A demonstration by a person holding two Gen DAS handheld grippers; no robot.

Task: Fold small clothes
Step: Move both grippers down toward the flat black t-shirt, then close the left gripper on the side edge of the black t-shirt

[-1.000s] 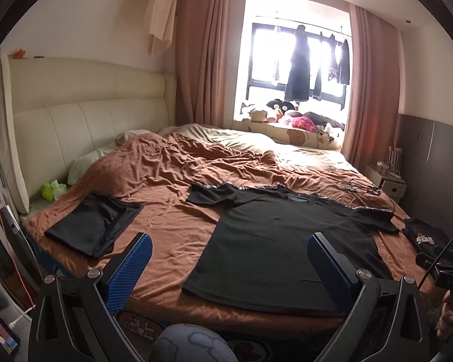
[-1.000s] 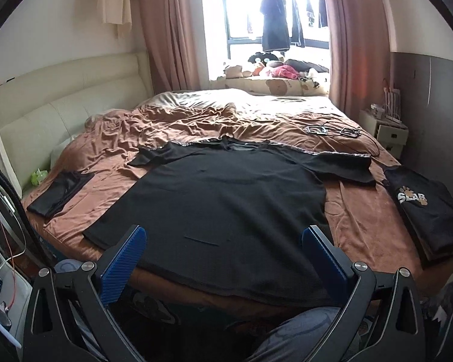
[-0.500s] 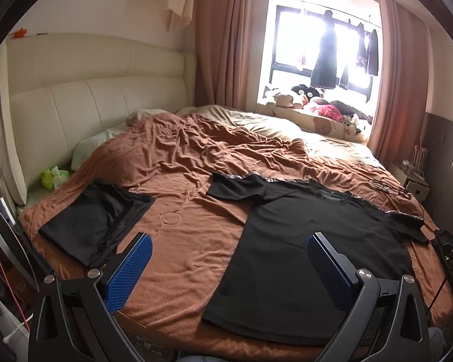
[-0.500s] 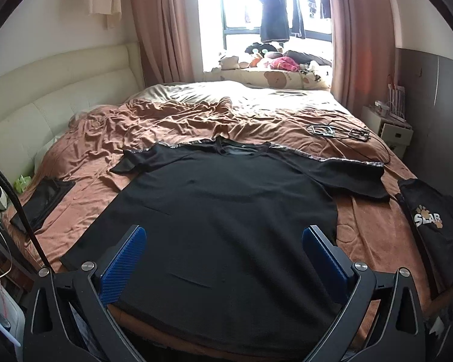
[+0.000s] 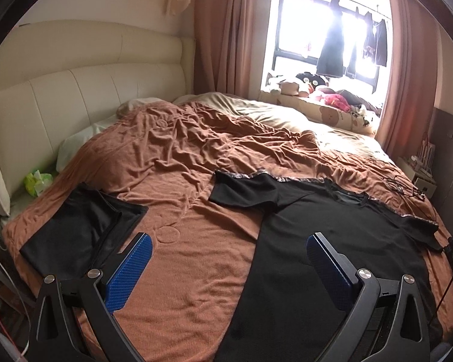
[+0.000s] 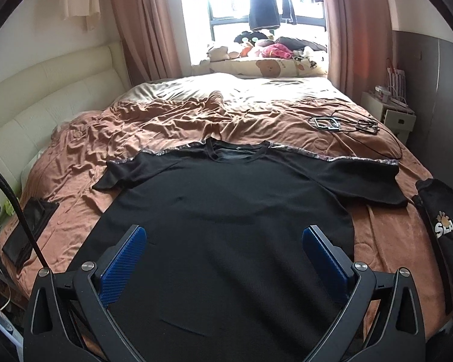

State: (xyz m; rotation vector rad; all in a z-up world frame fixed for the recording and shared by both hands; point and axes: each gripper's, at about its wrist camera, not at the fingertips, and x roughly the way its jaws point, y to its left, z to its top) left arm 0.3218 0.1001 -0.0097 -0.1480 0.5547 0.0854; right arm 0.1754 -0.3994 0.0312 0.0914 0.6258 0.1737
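Both grippers, left gripper and right gripper, have moved closer over the black T-shirt at twelve o'clock, jaws apart and empty; folding looks about to start.

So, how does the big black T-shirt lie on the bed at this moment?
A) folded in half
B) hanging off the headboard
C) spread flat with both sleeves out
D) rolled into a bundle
C: the black T-shirt lies flat on the brown blanket, both sleeves stretched out sideways.
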